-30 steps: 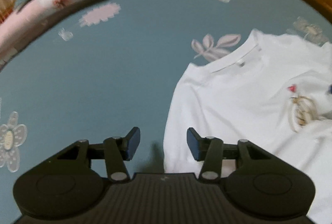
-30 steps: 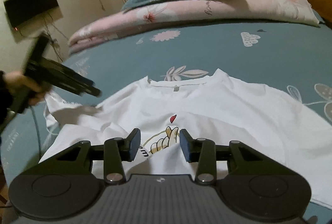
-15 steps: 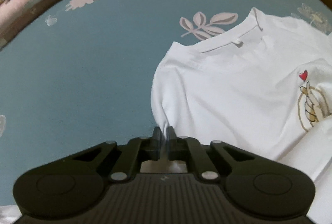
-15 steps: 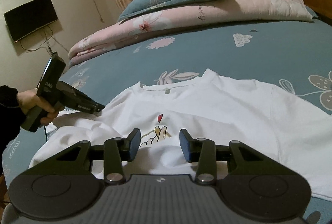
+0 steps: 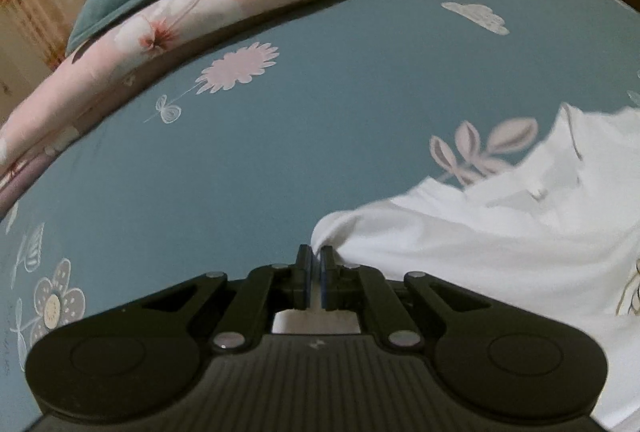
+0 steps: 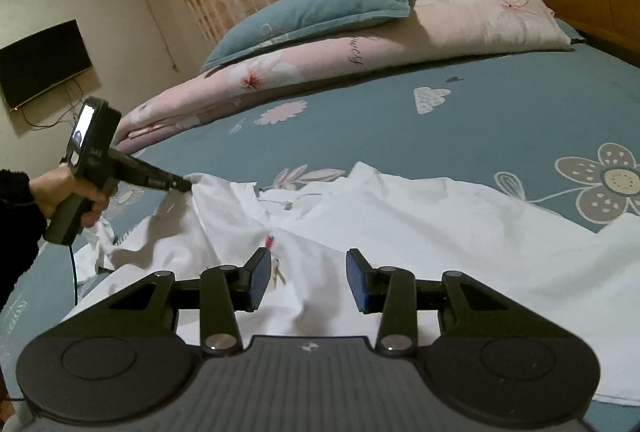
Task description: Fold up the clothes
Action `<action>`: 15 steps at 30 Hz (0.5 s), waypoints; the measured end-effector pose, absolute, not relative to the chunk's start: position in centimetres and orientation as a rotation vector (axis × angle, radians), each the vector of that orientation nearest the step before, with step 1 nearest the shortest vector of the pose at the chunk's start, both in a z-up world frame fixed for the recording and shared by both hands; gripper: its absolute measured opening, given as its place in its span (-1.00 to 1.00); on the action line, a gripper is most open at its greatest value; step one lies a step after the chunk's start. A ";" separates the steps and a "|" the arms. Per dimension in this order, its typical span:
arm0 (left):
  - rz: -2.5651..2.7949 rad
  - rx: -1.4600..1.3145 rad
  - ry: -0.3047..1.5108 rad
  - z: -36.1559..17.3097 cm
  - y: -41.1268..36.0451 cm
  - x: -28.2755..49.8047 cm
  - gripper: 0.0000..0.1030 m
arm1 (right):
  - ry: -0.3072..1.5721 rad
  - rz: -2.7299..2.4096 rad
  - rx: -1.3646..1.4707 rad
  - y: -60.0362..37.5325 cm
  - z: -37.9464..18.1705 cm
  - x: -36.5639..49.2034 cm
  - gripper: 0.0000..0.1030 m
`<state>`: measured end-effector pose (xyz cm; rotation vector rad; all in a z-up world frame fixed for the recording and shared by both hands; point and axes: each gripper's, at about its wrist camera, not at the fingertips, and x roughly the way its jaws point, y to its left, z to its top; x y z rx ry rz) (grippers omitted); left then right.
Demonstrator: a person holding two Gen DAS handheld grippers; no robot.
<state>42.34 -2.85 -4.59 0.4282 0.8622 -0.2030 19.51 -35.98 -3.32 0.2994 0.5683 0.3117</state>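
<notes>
A white T-shirt (image 6: pixel 420 228) is spread front-up on the bed, collar toward the pillows. A small red heart and a cartoon hand are printed on the chest. The cloth is rumpled, with creases across the middle. One shoulder edge (image 5: pixel 324 232) is lifted off the bed and pulled into a peak.

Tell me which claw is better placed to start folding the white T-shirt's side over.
Left. The left claw is already shut on the white T-shirt at its edge, lifting the fabric, so it can probably carry it across. The right claw is open, over the shirt's middle, gripping nothing.
</notes>
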 end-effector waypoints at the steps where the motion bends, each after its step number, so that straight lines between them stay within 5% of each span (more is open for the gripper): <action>1: -0.207 0.426 0.874 -5.0 -2.7 42.4 -0.96 | 0.568 0.308 0.294 -36.1 -3.3 19.5 -0.11; 6: -0.255 0.436 0.908 -6.7 -1.7 41.8 -0.91 | 0.583 0.249 0.207 -37.3 -1.9 20.8 -0.11; 15: -0.365 0.370 0.882 -6.9 0.4 43.3 -0.43 | 0.742 0.332 -0.118 -38.1 -1.4 33.5 -0.10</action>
